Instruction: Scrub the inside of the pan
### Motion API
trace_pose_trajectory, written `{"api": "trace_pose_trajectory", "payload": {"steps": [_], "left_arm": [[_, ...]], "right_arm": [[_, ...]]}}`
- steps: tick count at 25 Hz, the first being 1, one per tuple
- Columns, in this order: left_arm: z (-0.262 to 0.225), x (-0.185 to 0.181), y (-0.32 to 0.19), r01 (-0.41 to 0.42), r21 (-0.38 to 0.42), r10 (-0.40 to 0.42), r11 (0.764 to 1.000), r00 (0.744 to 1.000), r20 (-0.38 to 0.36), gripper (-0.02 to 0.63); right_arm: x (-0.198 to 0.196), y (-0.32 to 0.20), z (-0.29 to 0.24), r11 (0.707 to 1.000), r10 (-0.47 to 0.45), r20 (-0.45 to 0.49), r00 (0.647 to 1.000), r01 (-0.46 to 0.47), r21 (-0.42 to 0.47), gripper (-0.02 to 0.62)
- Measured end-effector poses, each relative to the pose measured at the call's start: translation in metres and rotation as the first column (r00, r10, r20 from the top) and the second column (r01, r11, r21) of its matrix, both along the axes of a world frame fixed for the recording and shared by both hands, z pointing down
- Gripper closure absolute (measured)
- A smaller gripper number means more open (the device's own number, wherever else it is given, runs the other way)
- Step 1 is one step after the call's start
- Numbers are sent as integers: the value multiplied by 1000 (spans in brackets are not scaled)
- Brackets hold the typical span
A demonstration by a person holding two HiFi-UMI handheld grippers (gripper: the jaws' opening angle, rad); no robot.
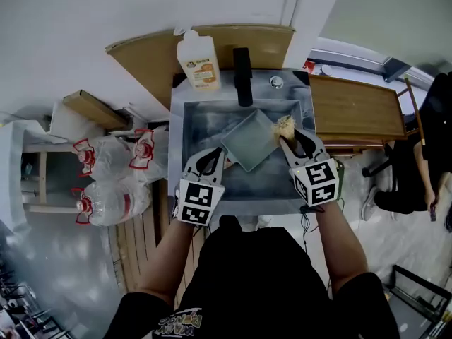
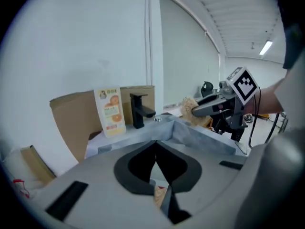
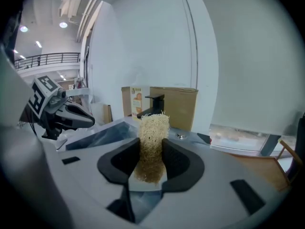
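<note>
Square, shallow grey metal pan lies tilted in the steel sink's back half, with bare basin along the front edge. Left hand-held gripper, jaws clenched together, sits at the pan's left corner. Right hand-held gripper grasps a coarse tan fibre scrubber at the pan's right corner.

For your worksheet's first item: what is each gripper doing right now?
Left gripper: closed, nothing visibly held.
Right gripper: closed on the scrubber.
</note>
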State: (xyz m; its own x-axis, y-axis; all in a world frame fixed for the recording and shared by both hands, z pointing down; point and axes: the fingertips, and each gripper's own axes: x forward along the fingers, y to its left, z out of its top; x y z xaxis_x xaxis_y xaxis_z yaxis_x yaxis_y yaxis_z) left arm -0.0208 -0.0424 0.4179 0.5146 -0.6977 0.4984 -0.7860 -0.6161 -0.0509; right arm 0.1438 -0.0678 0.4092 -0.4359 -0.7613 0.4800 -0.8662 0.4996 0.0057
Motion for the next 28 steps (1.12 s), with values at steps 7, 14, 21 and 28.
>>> {"api": "trace_pose_trajectory", "payload": {"steps": [7,14,21,28], "left_arm": [[-53,20,33,35,93,-30,995,998,-60,597],[-82,37,69,64,147,-52,987,995,-81,597],[-103,54,103,94,180,-78,979,993,-93,597],[-95,68,135,118,136,-104,984,989,-106,598]], "right_arm": [[10,32,-55,992,-64,53,997,58,111,448],[23,62,-89,976,-129,70,989,114,184,449],[33,94,-107,964,-187,102,977,163,211,449],[30,120,-92,960,-241,142,960,215,179,449]]}}
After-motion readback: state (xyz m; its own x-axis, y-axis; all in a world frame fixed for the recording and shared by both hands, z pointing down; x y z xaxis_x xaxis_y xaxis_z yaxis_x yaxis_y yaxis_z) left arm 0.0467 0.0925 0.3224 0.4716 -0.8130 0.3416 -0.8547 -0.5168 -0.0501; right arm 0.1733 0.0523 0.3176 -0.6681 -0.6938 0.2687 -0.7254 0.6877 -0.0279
